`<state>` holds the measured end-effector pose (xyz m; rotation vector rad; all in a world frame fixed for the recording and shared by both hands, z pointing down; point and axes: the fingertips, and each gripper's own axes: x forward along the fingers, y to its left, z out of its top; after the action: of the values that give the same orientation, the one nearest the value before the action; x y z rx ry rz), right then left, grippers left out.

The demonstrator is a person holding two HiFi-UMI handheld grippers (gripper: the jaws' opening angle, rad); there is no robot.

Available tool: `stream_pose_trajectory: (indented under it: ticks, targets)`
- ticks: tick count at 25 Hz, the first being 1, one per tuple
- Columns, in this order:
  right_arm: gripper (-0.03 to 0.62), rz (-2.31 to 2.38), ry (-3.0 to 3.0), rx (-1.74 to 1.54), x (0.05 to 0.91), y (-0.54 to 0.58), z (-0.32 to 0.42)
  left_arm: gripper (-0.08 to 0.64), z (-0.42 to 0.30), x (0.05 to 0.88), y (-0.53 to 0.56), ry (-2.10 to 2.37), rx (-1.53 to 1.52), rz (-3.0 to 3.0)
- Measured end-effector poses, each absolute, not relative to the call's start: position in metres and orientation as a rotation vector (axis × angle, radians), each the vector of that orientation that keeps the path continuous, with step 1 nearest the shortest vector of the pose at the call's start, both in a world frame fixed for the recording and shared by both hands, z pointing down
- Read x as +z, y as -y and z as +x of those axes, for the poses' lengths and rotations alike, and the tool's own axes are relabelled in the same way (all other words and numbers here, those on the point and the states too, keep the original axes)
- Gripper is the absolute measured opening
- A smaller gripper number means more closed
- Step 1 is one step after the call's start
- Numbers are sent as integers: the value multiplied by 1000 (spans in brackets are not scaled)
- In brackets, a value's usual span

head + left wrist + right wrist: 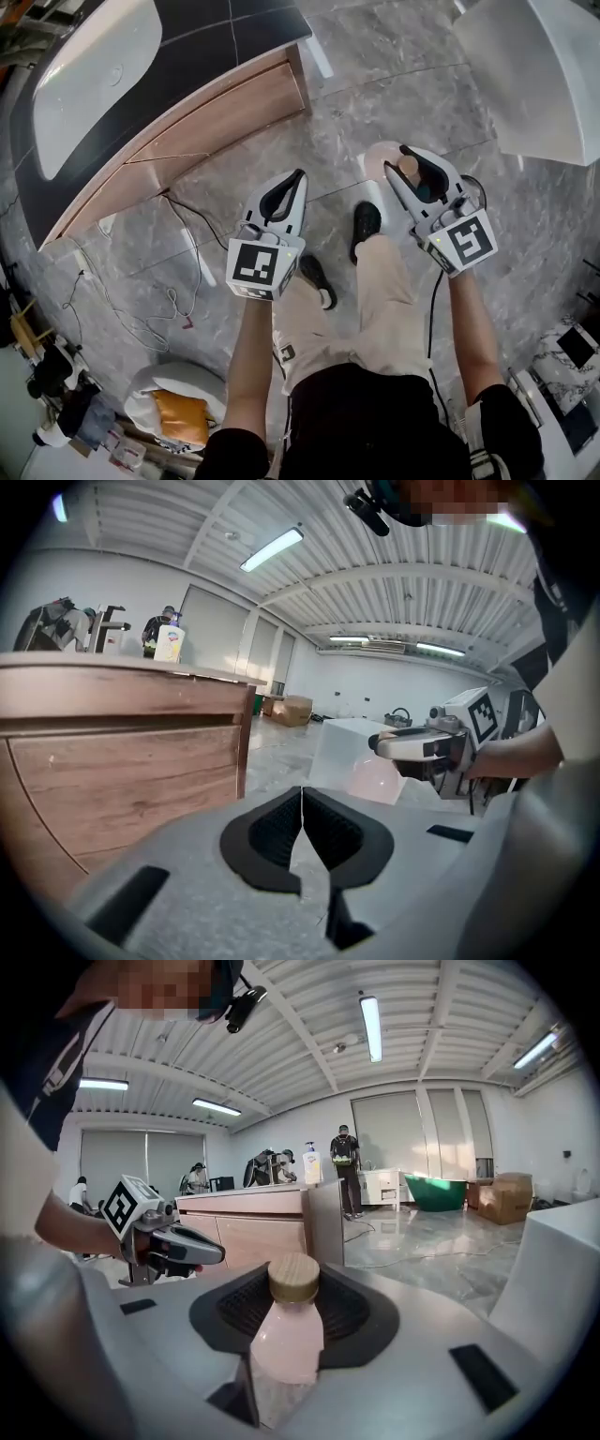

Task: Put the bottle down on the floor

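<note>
A pale pink bottle (284,1337) with a tan cap (293,1279) sits upright between the pads of my right gripper (293,1290), which is shut on it. From the head view the bottle (381,159) hangs above the grey marble floor (394,75), a little ahead of the person's shoes, inside the right gripper (397,162). My left gripper (298,178) is level with it on the left, with its jaws together and nothing in them. In the left gripper view the black pads (281,829) meet at the tip, and the bottle (375,780) shows to the right.
A wooden cabinet (202,117) with a dark top and a white basin (94,70) stands at the left. A white tub (544,75) is at the far right. Cables (183,281) trail on the floor by the cabinet. The person's shoes (366,223) are below the grippers.
</note>
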<state>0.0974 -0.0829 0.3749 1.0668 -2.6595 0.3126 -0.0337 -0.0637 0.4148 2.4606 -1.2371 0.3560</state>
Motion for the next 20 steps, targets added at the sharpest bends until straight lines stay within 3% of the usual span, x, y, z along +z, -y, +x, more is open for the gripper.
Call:
stream_pose_trajectory:
  ticks: [20]
  targets:
    - [137,1073,2629,268,633,126,107,23,-24,665,105,1201,302,2486]
